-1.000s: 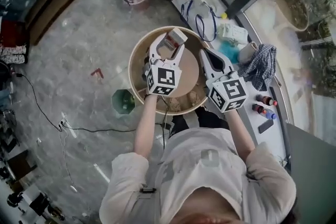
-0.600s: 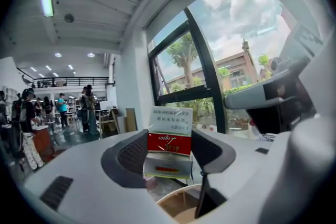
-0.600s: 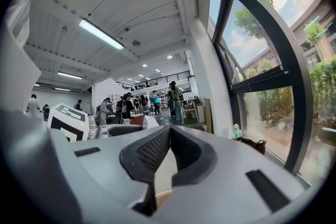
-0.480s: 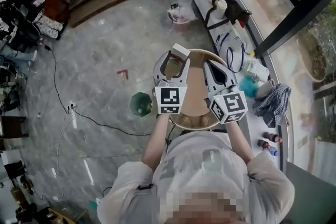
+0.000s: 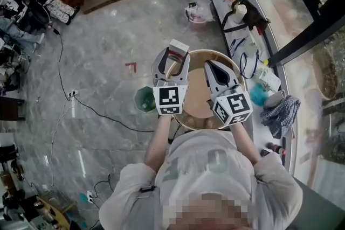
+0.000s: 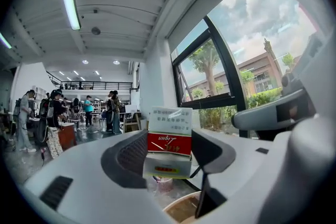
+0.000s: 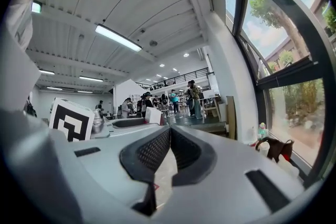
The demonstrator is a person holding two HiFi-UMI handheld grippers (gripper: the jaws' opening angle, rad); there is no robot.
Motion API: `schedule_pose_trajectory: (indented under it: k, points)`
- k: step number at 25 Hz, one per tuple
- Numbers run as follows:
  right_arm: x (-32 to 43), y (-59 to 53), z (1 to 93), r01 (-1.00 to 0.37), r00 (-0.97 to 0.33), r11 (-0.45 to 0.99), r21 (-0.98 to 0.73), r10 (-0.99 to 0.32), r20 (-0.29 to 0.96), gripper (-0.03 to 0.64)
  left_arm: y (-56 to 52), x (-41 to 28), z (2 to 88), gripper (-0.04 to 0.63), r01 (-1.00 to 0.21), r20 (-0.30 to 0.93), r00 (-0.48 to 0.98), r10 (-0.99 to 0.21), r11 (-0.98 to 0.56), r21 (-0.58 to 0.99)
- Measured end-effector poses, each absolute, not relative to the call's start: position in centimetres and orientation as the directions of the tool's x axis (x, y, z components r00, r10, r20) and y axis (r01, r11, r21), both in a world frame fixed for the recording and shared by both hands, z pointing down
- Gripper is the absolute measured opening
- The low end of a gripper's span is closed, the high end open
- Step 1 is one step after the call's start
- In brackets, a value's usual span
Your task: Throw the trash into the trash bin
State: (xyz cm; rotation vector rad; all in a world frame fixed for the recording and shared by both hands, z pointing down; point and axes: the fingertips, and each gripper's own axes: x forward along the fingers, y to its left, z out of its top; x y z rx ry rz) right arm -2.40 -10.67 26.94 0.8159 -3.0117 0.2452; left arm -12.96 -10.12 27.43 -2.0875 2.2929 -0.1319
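Observation:
A small white and red carton (image 5: pixel 178 49) is clamped between the pads of my left gripper (image 5: pixel 173 54), which is held level over the far left rim of the round wooden table (image 5: pixel 197 98). In the left gripper view the carton (image 6: pixel 169 140) stands upright between the jaws of that gripper (image 6: pixel 169 153). The green trash bin (image 5: pixel 144 99) stands on the floor just left of the table, below and behind the left gripper. My right gripper (image 5: pixel 208 66) is over the table, shut with nothing in it; its pads meet in the right gripper view (image 7: pixel 170 139).
A window ledge (image 5: pixel 253 70) at the right carries a dark bag (image 5: pixel 249 14), a cup, cables, a checked cloth (image 5: pixel 280 111) and small bottles. A pink bag (image 5: pixel 197 11) and a black cable (image 5: pixel 86 107) lie on the marble floor. People stand far back in the hall.
Both grippers have risen and swung level. The left one has carried the carton from over the table's middle to its far left rim. Neither grip has changed.

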Motion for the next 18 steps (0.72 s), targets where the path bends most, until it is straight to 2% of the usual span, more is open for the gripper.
schedule_pose_trajectory:
  k: [6,9,13,18]
  points:
    - [-6.8,-8.9,29.6,-0.411,-0.909,0.901,-0.142,-0.393,0.135,0.014,-6.7,-19.6,30.3,0.264,-0.968,0.046,-0.252,-0.967,0.25,-0.034]
    - [-10.1,-6.9,31.7,-0.32,-0.937,0.931,-0.174,-0.284,0.205,0.014,-3.2,-24.0,34.1,0.264,-0.929,0.098,-0.366,-0.926,0.369,0.024]
    - [-14.0,-3.0,36.3,-0.162,-0.938,0.966,-0.2,-0.087,0.336,0.014,2.4,-30.3,43.2,0.264,-0.834,0.227,-0.517,-0.825,0.545,0.081]
    - [-17.8,-0.1,46.5,-0.126,-0.889,0.948,-0.293,0.024,0.458,0.014,7.4,-37.7,58.8,0.264,-0.771,0.379,-0.581,-0.72,0.637,0.029]
